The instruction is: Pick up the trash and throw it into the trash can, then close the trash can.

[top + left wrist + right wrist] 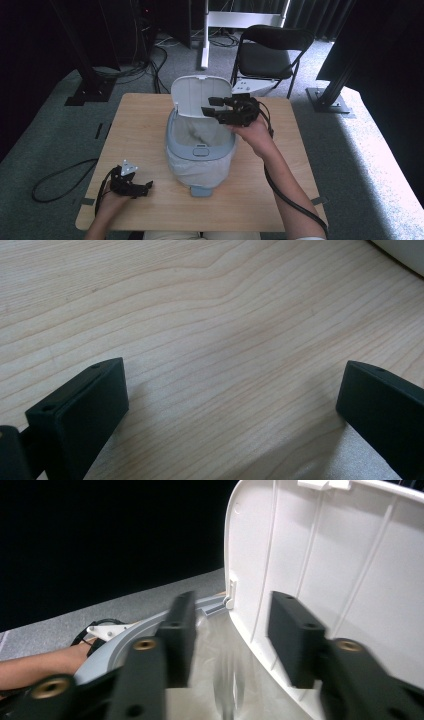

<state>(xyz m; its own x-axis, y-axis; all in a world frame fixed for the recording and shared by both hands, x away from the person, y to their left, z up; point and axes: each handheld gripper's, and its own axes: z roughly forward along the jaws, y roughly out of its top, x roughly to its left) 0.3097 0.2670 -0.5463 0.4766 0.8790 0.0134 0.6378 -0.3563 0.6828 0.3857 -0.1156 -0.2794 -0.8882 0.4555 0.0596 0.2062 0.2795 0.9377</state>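
High view: a grey lidded trash bin with a white liner bag is standing at the middle of a light wooden table. Its white lid is standing raised, hinged at the far rim and leaning away from the person. The right gripper is hovering at the lid's right edge, above the bin's far right rim, jaws pointing left across the opening. The left gripper is resting on the table near the front left corner, well apart from the bin. The right hand is plainly the nearer one to the lid.

Left gripper view: the jaws are standing wide apart over bare wood grain, holding nothing. A pale edge of the bin is showing at the top right corner.

Right gripper view: the jaws are standing partly open with nothing between the pads. The lid's ribbed inner face is lying just beyond and to the right of the jaws, its edge running upward. The hinge and grey rim are sitting below and to the left.

Judgement: the coming move is depending on the lid's free edge lying just ahead of the right jaws.

Room: grey carpet, a black folding chair beyond the table, dark curtains and stand bases around.
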